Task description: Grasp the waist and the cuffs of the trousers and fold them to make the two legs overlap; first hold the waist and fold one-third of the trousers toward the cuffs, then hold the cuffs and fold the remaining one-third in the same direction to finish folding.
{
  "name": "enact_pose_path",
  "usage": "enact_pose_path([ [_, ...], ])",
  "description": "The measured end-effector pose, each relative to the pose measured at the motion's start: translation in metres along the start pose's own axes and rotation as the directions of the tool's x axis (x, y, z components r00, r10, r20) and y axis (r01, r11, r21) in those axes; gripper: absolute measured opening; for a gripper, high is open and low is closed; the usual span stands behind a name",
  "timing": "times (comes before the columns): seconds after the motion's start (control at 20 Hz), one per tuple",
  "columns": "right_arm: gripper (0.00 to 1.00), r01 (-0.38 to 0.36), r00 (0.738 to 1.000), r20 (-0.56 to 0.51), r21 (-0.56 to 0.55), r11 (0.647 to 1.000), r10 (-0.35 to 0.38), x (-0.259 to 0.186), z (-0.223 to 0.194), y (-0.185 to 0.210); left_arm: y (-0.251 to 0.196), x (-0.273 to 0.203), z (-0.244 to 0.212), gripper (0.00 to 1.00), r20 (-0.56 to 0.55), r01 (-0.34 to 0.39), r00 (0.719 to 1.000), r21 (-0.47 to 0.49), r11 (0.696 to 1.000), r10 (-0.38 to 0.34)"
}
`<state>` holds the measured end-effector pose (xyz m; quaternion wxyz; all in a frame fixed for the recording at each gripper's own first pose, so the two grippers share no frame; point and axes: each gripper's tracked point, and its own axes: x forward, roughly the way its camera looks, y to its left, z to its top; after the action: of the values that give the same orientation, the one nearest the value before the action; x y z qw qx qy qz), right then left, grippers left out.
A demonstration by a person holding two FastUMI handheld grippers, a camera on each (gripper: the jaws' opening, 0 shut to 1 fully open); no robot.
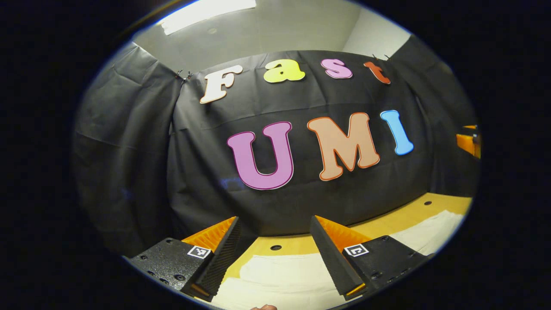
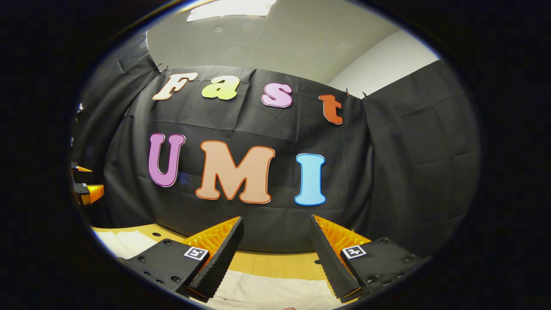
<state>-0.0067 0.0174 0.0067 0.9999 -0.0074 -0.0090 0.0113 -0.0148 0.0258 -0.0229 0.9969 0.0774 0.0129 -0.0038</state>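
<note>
White trousers (image 1: pixel 284 275) lie flat on the wooden table (image 1: pixel 387 224), below and ahead of both grippers. In the left gripper view my left gripper (image 1: pixel 274 224) hovers above the cloth, open, with nothing between its fingers. The white fabric stretches off to the right (image 1: pixel 430 232) in that view. In the right gripper view my right gripper (image 2: pixel 276 224) is likewise open and empty above the trousers (image 2: pixel 267 290). More of the white cloth (image 2: pixel 125 241) lies at the lower left there. The other gripper (image 2: pixel 86 191) shows at the far left edge of the right gripper view.
The table top has small dark holes (image 1: pixel 275 247). The booth's black cloth wall (image 1: pixel 198 172) stands close behind the table's far edge. In the left gripper view the other gripper (image 1: pixel 469 142) appears at the right edge.
</note>
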Motion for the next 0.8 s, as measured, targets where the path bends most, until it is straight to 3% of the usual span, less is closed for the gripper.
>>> enact_pose_path([
  [0.2,0.97,-0.019,1.000,-0.010,-0.004,1.000,0.019,-0.001,-0.005,0.011,0.016,-0.008,-0.023,0.96,-0.038,0.032,0.999,0.146,0.989,-0.027],
  [0.4,0.97,-0.034,0.999,-0.025,-0.008,0.999,0.033,0.000,-0.012,0.019,0.026,-0.016,-0.049,0.96,-0.087,0.096,0.994,0.322,0.942,-0.072],
  [0.55,0.97,-0.044,0.998,-0.035,-0.011,0.999,0.044,-0.001,-0.017,0.026,0.028,-0.036,-0.081,0.96,-0.145,0.180,0.981,0.439,0.880,-0.128],
  [0.8,0.96,-0.063,0.996,-0.060,-0.019,0.998,0.061,-0.004,-0.031,0.033,0.020,-0.064,-0.141,0.96,-0.288,0.364,0.928,0.575,0.733,-0.235],
])
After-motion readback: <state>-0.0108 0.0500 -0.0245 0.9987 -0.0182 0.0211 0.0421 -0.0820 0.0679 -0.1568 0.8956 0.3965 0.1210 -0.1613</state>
